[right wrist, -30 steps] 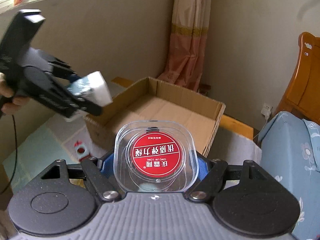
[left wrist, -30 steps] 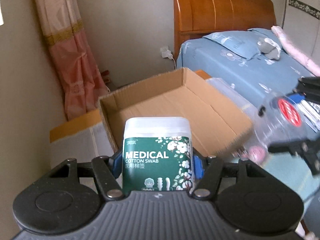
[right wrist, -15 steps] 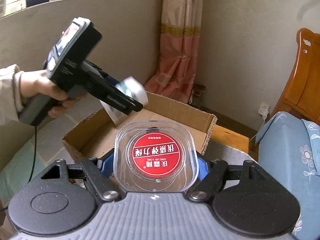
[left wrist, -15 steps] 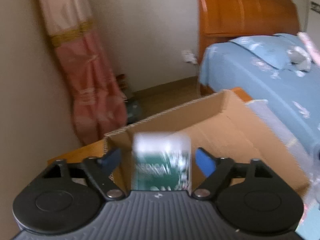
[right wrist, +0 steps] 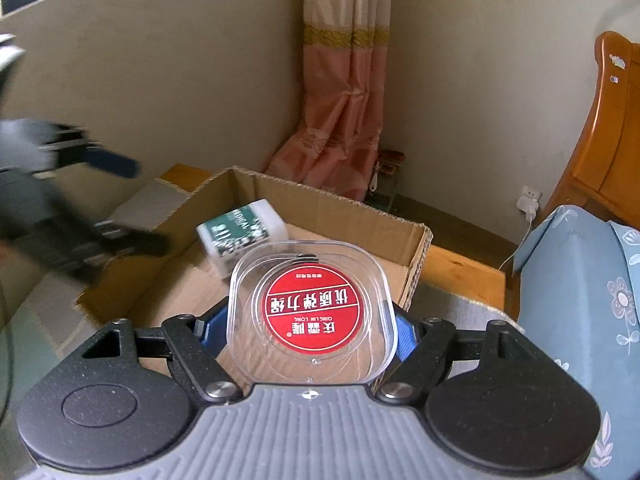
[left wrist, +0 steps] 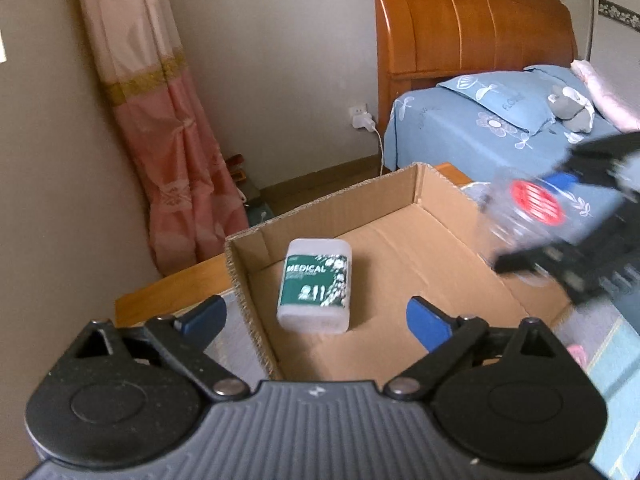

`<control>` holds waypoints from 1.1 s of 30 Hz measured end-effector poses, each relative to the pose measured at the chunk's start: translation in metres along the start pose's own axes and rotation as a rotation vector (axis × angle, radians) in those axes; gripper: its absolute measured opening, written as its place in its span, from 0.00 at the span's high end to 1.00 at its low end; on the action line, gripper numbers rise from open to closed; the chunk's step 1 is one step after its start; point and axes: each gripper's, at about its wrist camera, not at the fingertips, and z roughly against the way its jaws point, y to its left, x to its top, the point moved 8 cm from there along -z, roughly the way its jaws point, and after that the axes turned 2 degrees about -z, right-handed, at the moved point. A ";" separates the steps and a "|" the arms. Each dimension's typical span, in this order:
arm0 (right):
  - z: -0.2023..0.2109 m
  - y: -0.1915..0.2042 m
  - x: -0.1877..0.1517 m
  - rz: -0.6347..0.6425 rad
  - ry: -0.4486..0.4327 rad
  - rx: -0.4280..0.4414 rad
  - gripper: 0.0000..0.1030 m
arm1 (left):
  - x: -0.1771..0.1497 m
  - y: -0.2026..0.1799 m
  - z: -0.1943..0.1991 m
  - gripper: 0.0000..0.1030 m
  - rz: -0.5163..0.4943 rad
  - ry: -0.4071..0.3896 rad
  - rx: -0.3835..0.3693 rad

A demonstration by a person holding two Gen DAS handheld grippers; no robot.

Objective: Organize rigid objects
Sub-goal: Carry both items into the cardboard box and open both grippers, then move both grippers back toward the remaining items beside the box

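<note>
- Left tongs (left wrist: 316,314) spreading wider, nothing between the blue pads (left wrist: 426,322).
- Right tongs (right wrist: 310,330) pinching a clear case (right wrist: 310,310) with a red round label, above the near edge of the box (right wrist: 352,216).
- Swab tub (left wrist: 316,285) lying in the box by its left wall, free of both tongs.
- Behind the box: curtain (left wrist: 160,128), wall plug (left wrist: 362,118), bed (left wrist: 480,128).

Pink curtain (left wrist: 160,128) in corner; wooden headboard (left wrist: 472,28); blue floral bedding (left wrist: 480,128); wall charger (left wrist: 362,120).
</note>
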 end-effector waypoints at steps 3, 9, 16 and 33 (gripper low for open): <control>-0.016 -0.004 0.013 -0.015 0.004 -0.009 0.21 | -0.009 0.001 0.015 0.06 -0.004 -0.014 -0.003; -0.031 -0.006 0.024 0.011 -0.027 -0.084 0.00 | -0.027 0.002 0.032 0.06 -0.001 -0.017 -0.007; 0.002 0.001 0.002 -0.026 -0.029 -0.060 0.00 | -0.042 -0.010 0.051 0.05 -0.005 -0.024 -0.007; 0.082 0.074 -0.118 -0.062 -0.071 -0.022 0.00 | -0.124 -0.049 0.090 0.01 0.081 -0.019 0.029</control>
